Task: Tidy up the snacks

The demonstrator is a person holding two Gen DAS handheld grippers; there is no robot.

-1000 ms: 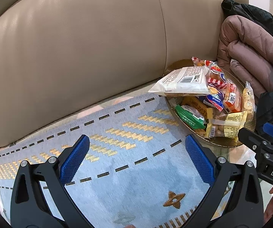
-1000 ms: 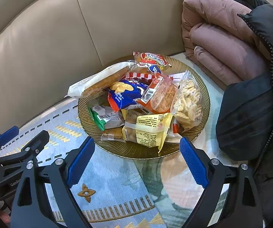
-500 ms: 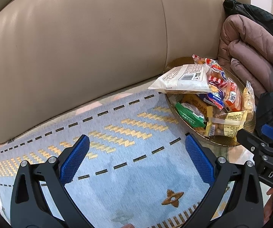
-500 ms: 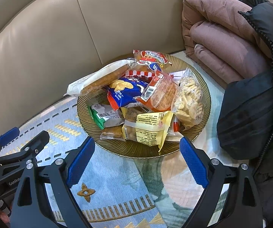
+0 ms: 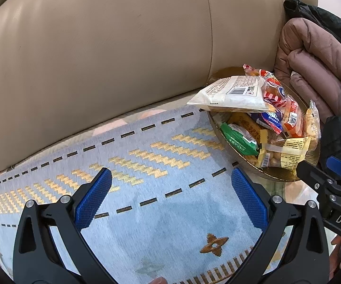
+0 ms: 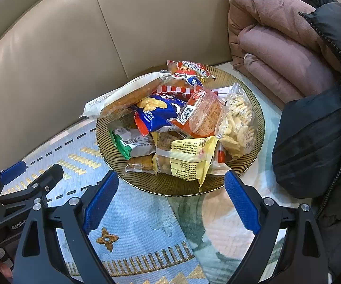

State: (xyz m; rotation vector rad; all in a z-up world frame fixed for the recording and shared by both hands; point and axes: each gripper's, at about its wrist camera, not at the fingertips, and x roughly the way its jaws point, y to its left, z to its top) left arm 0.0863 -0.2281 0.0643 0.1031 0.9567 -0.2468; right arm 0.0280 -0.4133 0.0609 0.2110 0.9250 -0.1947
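A round ribbed golden plate [image 6: 168, 185] heaped with wrapped snacks [image 6: 170, 118] sits on the sofa seat near its back cushion [image 6: 52, 54]: a blue chip bag [image 6: 156, 112], a yellow pack [image 6: 187, 158], a clear cracker bag [image 6: 238, 120]. Folded pink and black jackets [image 6: 277, 47] crowd the plate's right side. A blue woven mat [image 5: 146, 165] lies left. Both the right claw [image 6: 171, 201] and the left claw [image 5: 170, 198] gape wide, holding nothing.

The black jacket [image 6: 317, 127] runs off the right edge. Print on the yellow packet [image 6: 189, 156] is too small to read. Lower snacks in the plate [image 6: 170, 184] lie hidden under upper packets.
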